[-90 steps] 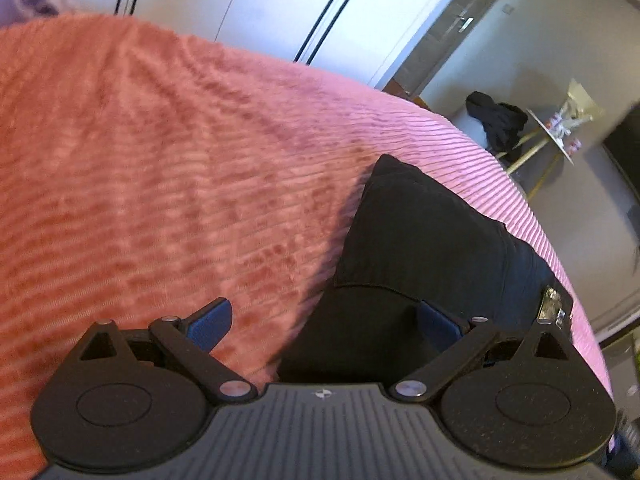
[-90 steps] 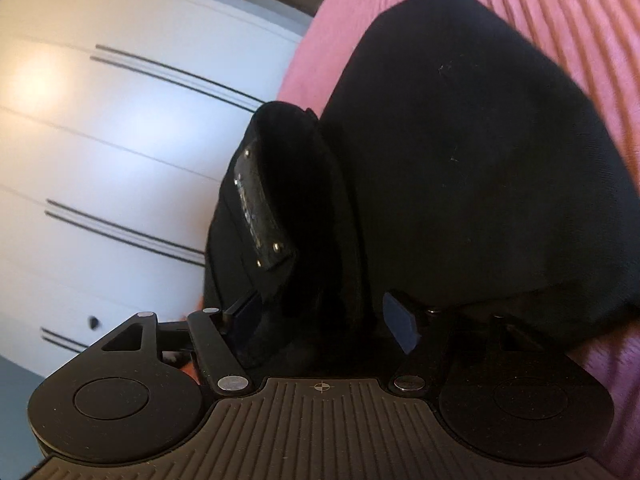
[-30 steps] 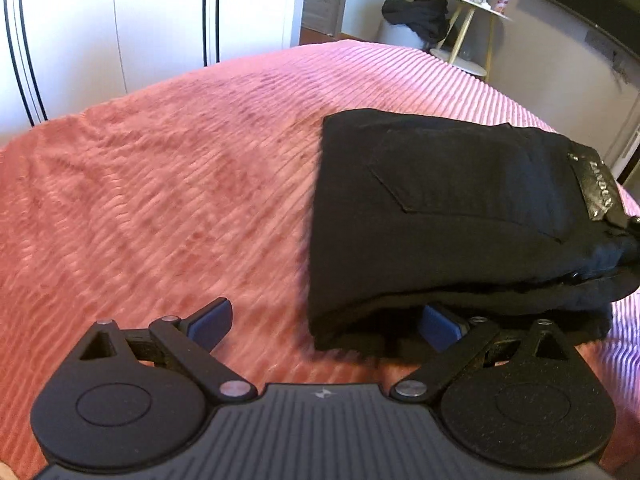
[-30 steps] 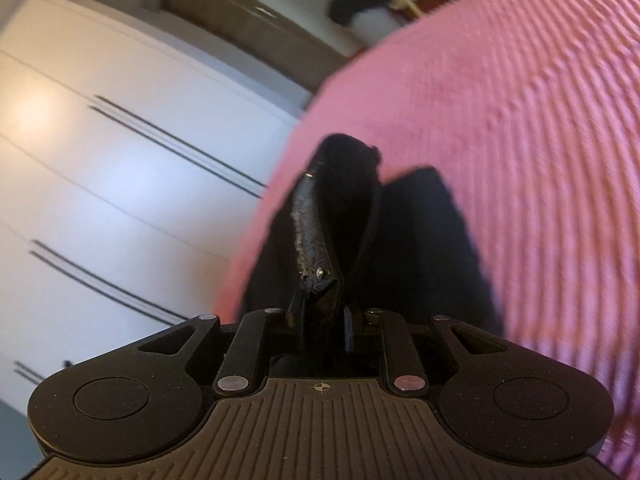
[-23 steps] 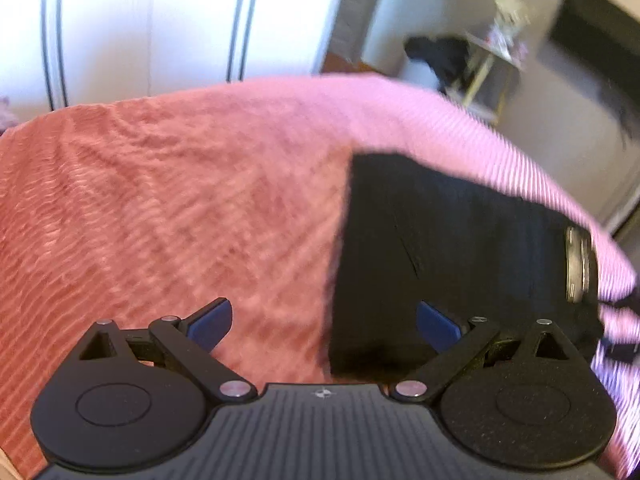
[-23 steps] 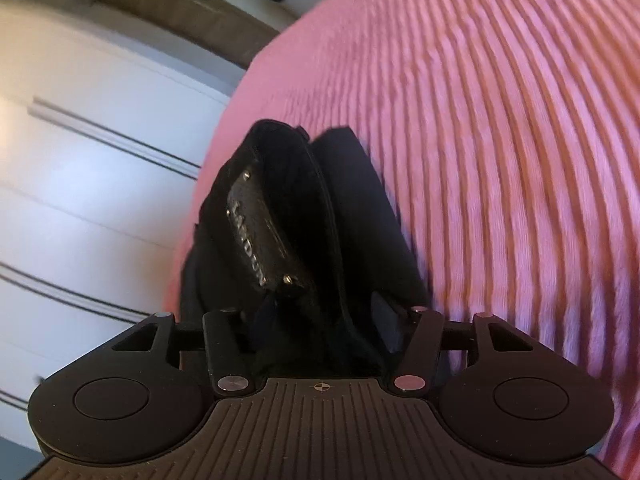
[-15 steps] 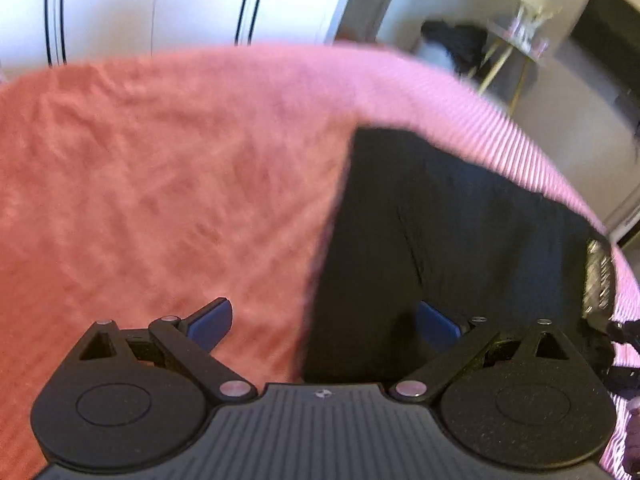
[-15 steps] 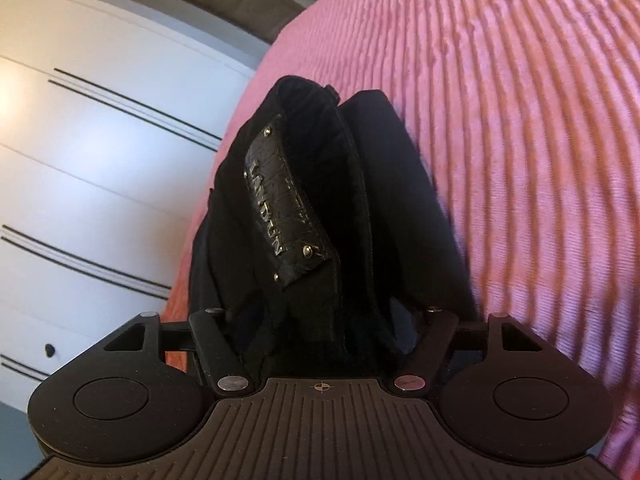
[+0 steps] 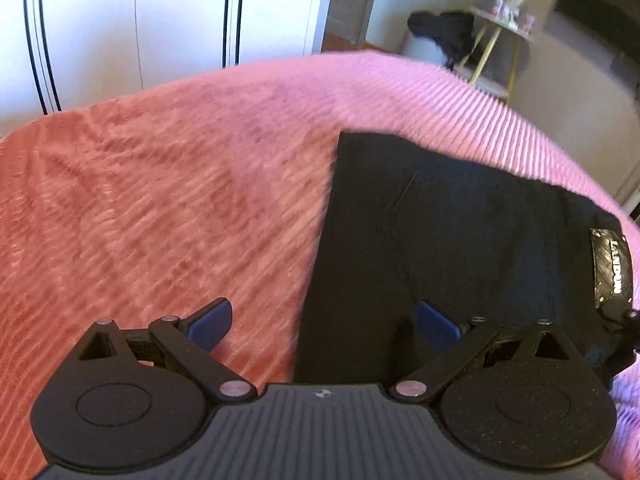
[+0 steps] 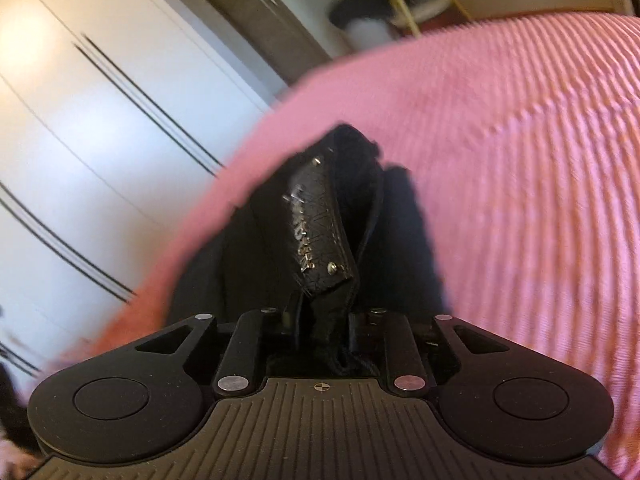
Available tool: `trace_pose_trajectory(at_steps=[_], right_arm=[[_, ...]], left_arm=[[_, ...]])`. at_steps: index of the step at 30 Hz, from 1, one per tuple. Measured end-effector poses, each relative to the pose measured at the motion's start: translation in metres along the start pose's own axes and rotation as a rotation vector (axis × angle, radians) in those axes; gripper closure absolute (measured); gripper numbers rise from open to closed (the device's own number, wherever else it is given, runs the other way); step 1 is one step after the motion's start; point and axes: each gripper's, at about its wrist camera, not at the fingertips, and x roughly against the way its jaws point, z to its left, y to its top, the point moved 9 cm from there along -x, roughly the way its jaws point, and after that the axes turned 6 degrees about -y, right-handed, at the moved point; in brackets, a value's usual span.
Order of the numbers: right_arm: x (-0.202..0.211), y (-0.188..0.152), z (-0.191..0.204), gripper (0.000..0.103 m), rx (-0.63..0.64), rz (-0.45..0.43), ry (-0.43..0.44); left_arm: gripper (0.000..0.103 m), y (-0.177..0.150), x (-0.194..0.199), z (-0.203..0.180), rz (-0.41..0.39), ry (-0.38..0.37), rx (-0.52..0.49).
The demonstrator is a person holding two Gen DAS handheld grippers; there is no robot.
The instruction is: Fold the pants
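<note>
Pants [image 9: 452, 240] look basically folded already: a compact black rectangle lying flat on the pink ribbed bedspread [image 9: 160, 200], toward the right side of the left wrist view, back pocket seam facing up and the leather brand patch [image 9: 610, 268] at the far right edge. Edges look pretty square from here, no leg hanging loose that I can see.

Left tongs [image 9: 324, 320] are spread wide, nothing between them. One blue pad [image 9: 210, 318] sits over bare bedspread, the other blue pad [image 9: 436, 320] over the black fabric, so they straddle the near left edge of the bundle. Can't tell whether either pad is actually touching cloth or just hovering above.

Right tongs [image 10: 320, 332] are pinched narrow on the waistband end of the pants [image 10: 320, 240], right below the patch [image 10: 316, 224]. Fabric bunches up between the fingers and some thread or hem sticks out at the base. From this cam the waistband stack stands up edge-on, w/ several layers visible, so I judge the folds are done and stacked.

So approx. where I think we are: main folding finished, what's left is prob. a last tidy or nudge of the bundle into place, then letting go w/ the right side and backing both off. Right cam is motion-blurred, so I won't swear the layers are perfectly aligned at that end.

Background: white wardrobe doors [image 9: 120, 32], a small side table [image 9: 500, 28] w/ dark clothing beside it.
</note>
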Motion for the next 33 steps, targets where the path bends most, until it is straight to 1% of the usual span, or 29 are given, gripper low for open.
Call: trace_pose_trajectory(at_steps=[1, 3, 6, 7, 8, 10, 12, 14, 15, 16, 18, 20, 22, 23, 25, 26, 29, 30, 31, 33], right_arm=[[-0.005, -0.002, -0.003, 0.073, 0.006, 0.010, -0.013], [-0.010, 0.000, -0.006, 0.072, -0.004, 0.023, -0.004], [-0.004, 0.004, -0.009, 0.063, -0.029, 0.035, 0.008], [-0.001, 0.007, -0.009, 0.056, -0.039, 0.031, -0.002], [0.003, 0.012, -0.010, 0.054, -0.041, 0.019, -0.019], [0.019, 0.028, -0.013, 0.051, -0.022, -0.055, -0.082], [0.037, 0.046, -0.018, 0.051, 0.005, -0.172, -0.161], [0.047, 0.058, -0.014, 0.053, 0.033, -0.232, -0.181], [0.046, 0.063, -0.008, 0.055, 0.057, -0.235, -0.178], [0.041, 0.066, 0.003, 0.059, 0.088, -0.228, -0.174], [0.029, 0.069, 0.026, 0.063, 0.169, -0.212, -0.172], [0.017, 0.074, 0.053, 0.071, 0.279, -0.223, -0.190], [-0.005, 0.080, 0.074, 0.072, 0.365, -0.217, -0.217], [-0.016, 0.082, 0.080, 0.073, 0.386, -0.196, -0.233], [-0.032, 0.084, 0.084, 0.074, 0.422, -0.136, -0.310], [-0.043, 0.084, 0.083, 0.075, 0.450, -0.100, -0.362], [-0.073, 0.076, 0.071, 0.074, 0.494, 0.006, -0.442], [-0.079, 0.071, 0.065, 0.074, 0.491, 0.030, -0.449], [-0.086, 0.067, 0.057, 0.074, 0.491, 0.035, -0.447], [-0.087, 0.066, 0.053, 0.074, 0.465, 0.010, -0.424]], left_arm=[[0.004, -0.003, -0.005, 0.000, 0.025, 0.001, -0.003], [0.004, -0.005, -0.009, 0.000, 0.043, 0.001, 0.000], [0.004, -0.001, -0.004, 0.003, 0.018, 0.001, 0.011], [0.004, 0.001, -0.002, 0.002, 0.006, -0.001, 0.012], [0.004, 0.003, 0.000, 0.001, -0.006, -0.003, 0.011], [0.004, 0.008, 0.002, -0.002, -0.029, 0.010, 0.014], [0.004, 0.013, 0.003, -0.006, -0.055, 0.041, 0.022], [0.004, 0.017, -0.001, -0.013, -0.063, 0.051, 0.016], [0.004, 0.019, -0.005, -0.018, -0.058, 0.047, 0.011], [0.004, 0.021, -0.008, -0.024, -0.052, 0.041, 0.007], [0.004, 0.025, -0.016, -0.033, -0.036, 0.033, -0.001], [0.004, 0.031, -0.022, -0.042, -0.032, 0.027, -0.002], [0.004, 0.035, -0.027, -0.050, -0.028, 0.024, -0.006], [0.004, 0.036, -0.030, -0.052, -0.021, 0.034, -0.009], [0.004, 0.035, -0.036, -0.055, -0.012, 0.061, -0.019], [0.004, 0.034, -0.038, -0.056, -0.007, 0.068, -0.026], [0.004, 0.029, -0.042, -0.058, -0.005, 0.080, -0.046], [0.004, 0.029, -0.043, -0.059, -0.006, 0.084, -0.058], [0.004, 0.029, -0.043, -0.061, -0.008, 0.086, -0.073], [0.004, 0.029, -0.041, -0.064, -0.020, 0.095, -0.096]])
